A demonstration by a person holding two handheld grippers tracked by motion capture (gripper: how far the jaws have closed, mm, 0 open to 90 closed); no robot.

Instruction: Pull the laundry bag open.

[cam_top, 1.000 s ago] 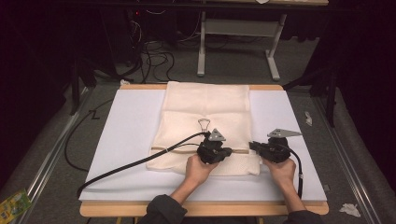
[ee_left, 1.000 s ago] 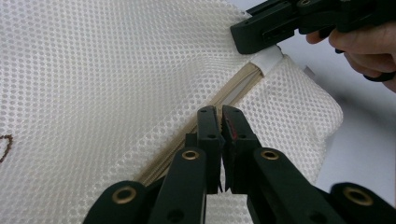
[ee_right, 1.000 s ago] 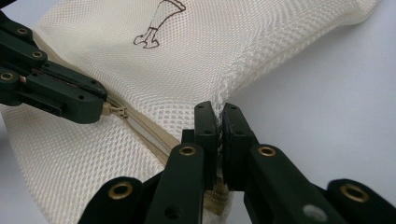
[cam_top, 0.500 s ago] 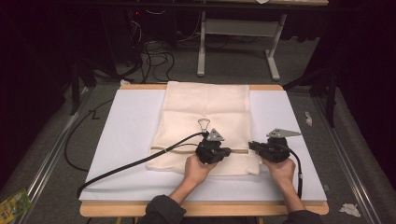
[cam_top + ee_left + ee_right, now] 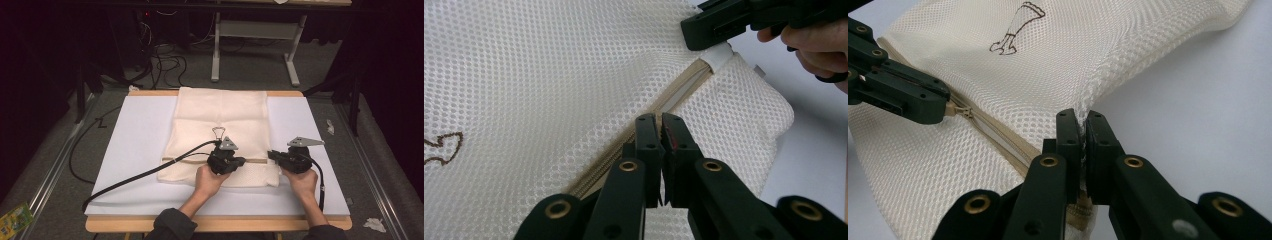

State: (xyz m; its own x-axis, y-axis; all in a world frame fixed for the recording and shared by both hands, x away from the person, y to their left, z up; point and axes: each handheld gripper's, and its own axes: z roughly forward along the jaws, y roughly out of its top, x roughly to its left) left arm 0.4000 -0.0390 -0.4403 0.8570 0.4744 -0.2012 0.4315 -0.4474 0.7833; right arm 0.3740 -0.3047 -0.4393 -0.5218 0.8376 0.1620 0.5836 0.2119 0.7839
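Flat at the white table's (image 5: 125,150) middle lies the mesh laundry bag (image 5: 220,115), where the left gripper (image 5: 226,161), clamped on the zipper pull (image 5: 962,110), has barely shifted along the zipper (image 5: 664,100), while the right gripper (image 5: 274,156) stays pinched on the bag's edge, so closing looks barely advanced.

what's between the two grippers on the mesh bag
A stretch of the mesh bag's zipper, running from left gripper to right gripper, in the right gripper view.

A dim lab: white-topped table (image 5: 135,150), tangled floor cables (image 5: 165,60), metal desk frame (image 5: 255,37).
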